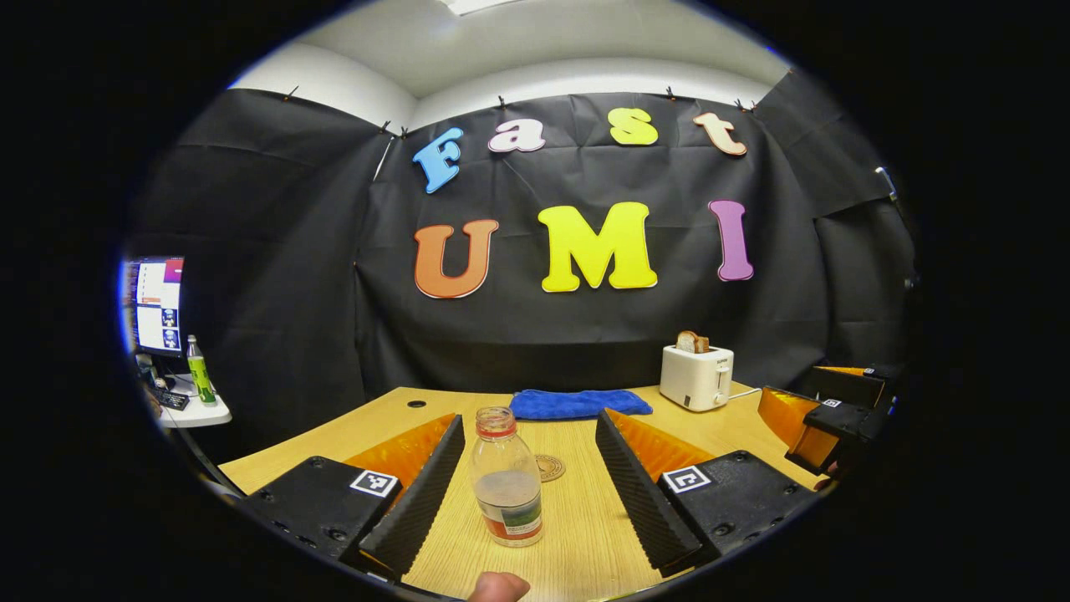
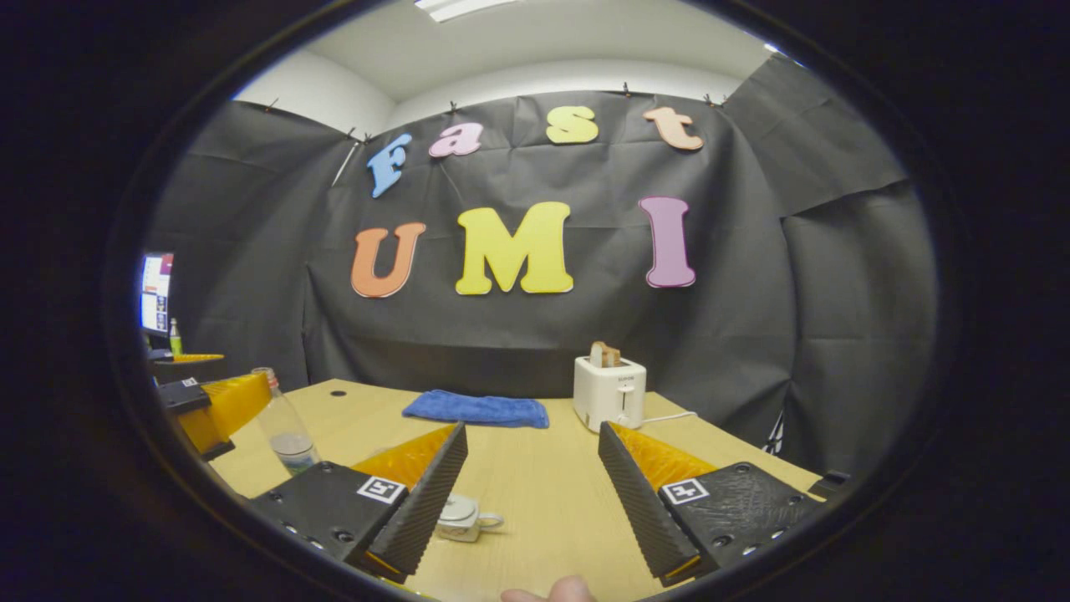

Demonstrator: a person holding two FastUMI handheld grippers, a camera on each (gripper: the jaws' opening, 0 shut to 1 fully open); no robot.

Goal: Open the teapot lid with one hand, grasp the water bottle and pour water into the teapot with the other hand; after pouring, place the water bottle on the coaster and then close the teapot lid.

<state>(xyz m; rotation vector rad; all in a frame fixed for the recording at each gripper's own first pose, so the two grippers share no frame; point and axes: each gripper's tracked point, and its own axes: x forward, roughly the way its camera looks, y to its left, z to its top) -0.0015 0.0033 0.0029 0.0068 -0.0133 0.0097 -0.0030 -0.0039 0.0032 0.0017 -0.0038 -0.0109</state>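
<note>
While the left gripper [image 1: 527, 493] is held with jaws spread around the upright, uncapped water bottle [image 1: 506, 489], just before the coaster [image 1: 549, 467], a skewed closure could tip it. In the right gripper view, the right gripper [image 2: 525, 502] is spread, untouching, and the teapot [image 2: 464, 517], half hidden behind its left finger [image 2: 422, 502], could be knocked.

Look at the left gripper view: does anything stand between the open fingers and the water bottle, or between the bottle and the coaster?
Nothing visible does. The water bottle stands upright on the table between the left gripper's open fingers, untouched. The coaster lies just behind it on bare wood, apart from the blue towel and toaster.
</note>
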